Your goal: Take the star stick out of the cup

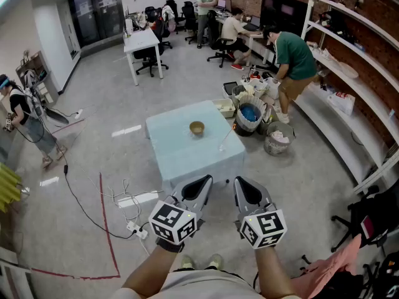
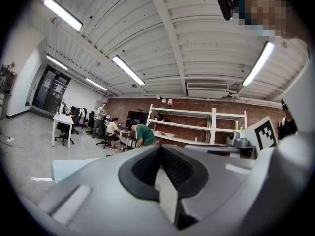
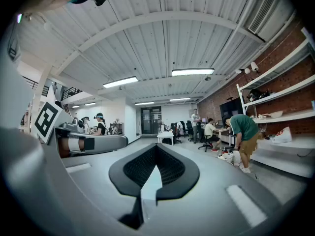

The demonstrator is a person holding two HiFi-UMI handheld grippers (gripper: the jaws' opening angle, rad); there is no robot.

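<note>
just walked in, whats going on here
A person stands a little way off from a small pale blue table, holding a gripper in each hand. The left gripper and the right gripper are both shut with nothing in them, held in the air short of the table. A small brown cup sits on the table, and a thin white stick lies on the tabletop to its right, apart from it. Nothing is being touched.

Ceiling tube lamps [image 2: 127, 69] above the tools give bright, even light with white glare; shadows are soft. Fisheye bending and black vignettes ring both gripper views, where the left gripper [image 2: 161, 145] and right gripper [image 3: 156, 144] blur close up.
</note>
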